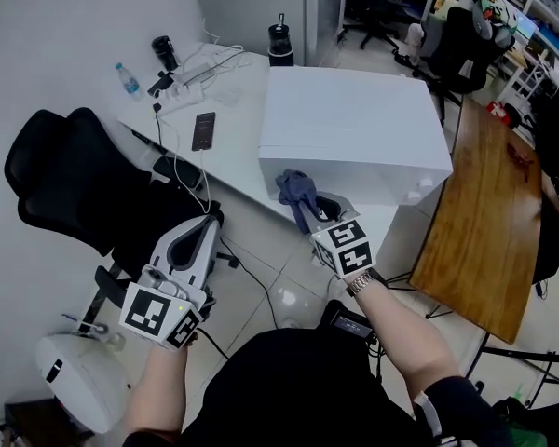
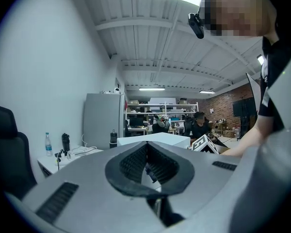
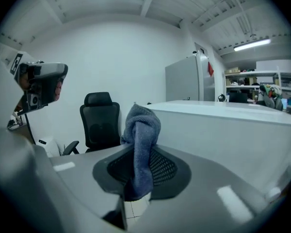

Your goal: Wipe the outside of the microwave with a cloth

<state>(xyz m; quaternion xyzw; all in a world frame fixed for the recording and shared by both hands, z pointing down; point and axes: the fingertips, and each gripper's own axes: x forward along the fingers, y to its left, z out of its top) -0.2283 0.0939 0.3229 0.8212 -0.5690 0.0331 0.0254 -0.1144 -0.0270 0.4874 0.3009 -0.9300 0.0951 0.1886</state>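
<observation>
On the white desk (image 1: 233, 147): a white box-shaped microwave (image 1: 354, 128) stands at the near end, its plain top and one side facing the head view.
Cloth: a crumpled blue-grey terry cloth (image 1: 296, 194) sticks up out of the right gripper (image 1: 321, 210), just beside the microwave's lower near corner; whether it touches the casing cannot be told.
Right gripper: its grey jaws are clamped on the cloth (image 3: 140, 144), whose bunched top rises above them; the microwave's wall (image 3: 233, 130) fills the right of its view.
Left gripper: the left gripper (image 1: 208, 223) has its jaws pressed together with nothing between them. It is held low at the left, above the tiled floor and well apart from the microwave.
Desk clutter: a black phone (image 1: 203, 130) lies flat, with a white power strip (image 1: 188, 89) and its cables behind it. A clear water bottle (image 1: 126, 80) is near the wall, and a black tumbler (image 1: 279, 43) stands behind the microwave.
Surroundings: a black office chair (image 1: 65, 175) is at the left, and a brown wooden table (image 1: 484, 222) is at the right of the microwave.
</observation>
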